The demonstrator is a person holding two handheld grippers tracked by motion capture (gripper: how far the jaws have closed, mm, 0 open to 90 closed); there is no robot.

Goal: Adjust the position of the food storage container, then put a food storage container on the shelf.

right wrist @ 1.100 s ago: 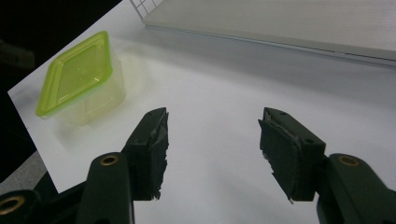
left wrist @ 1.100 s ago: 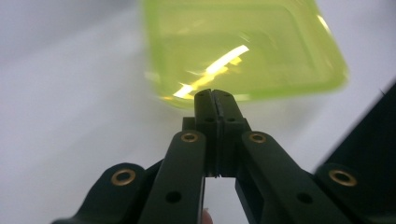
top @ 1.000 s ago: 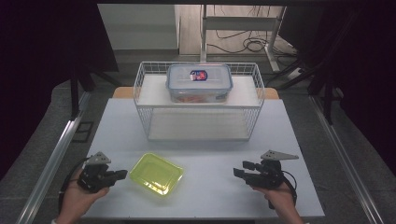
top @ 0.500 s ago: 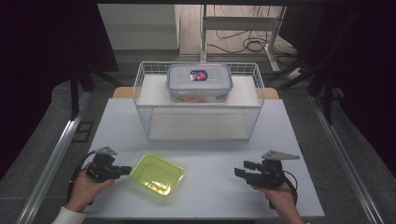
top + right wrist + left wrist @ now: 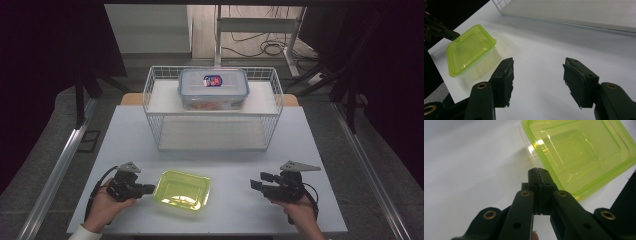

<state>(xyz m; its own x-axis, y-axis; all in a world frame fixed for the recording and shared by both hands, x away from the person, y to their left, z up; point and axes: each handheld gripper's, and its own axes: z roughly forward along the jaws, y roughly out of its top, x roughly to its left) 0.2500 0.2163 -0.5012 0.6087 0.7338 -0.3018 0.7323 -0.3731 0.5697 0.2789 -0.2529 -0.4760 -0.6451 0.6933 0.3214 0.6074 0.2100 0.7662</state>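
Overhead light falls bright on my white counter (image 5: 240,165) while the room around stays dark. Glare streaks the green lid (image 5: 579,155); my near fingers (image 5: 539,182) look soft and blurred.

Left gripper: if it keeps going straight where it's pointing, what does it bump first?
Probably the green tub. The left gripper, jaws shut, points at its near edge, just short of it.

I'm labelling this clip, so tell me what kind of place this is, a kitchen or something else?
Probably a lab or recording workspace, not a kitchen: a plain white table ringed by dark curtains, loose cables on the floor behind, and staged props, a wire basket and a green-lidded container.
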